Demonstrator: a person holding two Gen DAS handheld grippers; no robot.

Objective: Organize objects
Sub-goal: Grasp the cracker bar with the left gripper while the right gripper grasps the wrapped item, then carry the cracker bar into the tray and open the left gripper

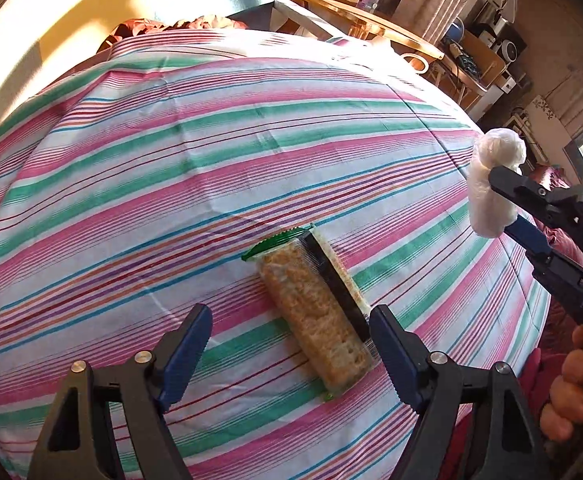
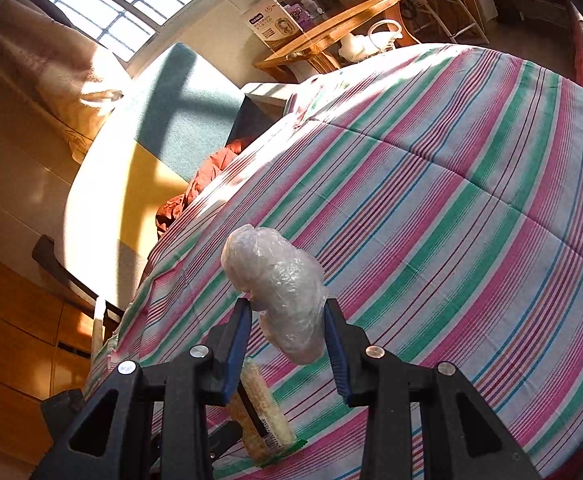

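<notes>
**Snack below, bundle aloft**

Nearest, the left tool (image 1: 289, 344) hangs wide over a snack pack (image 1: 315, 316) lying on the striped bed (image 1: 171, 160), seemingly lined up to grab it. Farther right, the right tool (image 2: 285, 320) pinches a plastic bundle (image 2: 279, 292), lifted clear, likely for moving.

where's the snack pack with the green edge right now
The snack pack lies flat on the striped bedcover, low in the left wrist view between the open left gripper's fingers, untouched.
</notes>
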